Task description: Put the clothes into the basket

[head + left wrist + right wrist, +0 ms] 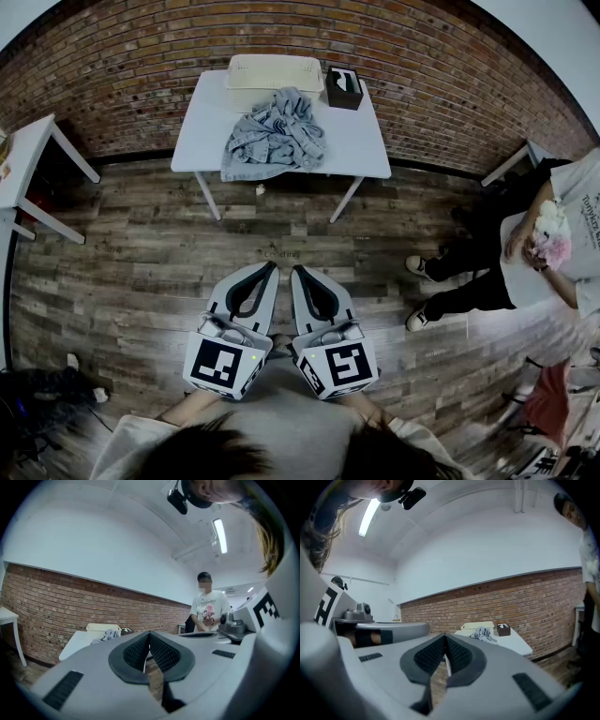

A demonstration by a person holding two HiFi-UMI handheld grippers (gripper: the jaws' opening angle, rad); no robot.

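Beside basket (275, 70), black tissue box (344, 87)

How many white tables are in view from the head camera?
3: the centre table, bearing the clothes; a left table at the frame's edge; a right table, mostly cut off beside the bystander. More could lie out of frame.

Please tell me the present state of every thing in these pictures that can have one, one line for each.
Left tongs: shut, nothing between them.
Right tongs: shut, nothing between them.
Denim clothes: crumpled heap on the white table, not yet in the basket.
Basket: at the back of the table, no clothes in it.
Tissue box: beside the basket, a tissue sticks out of its top.
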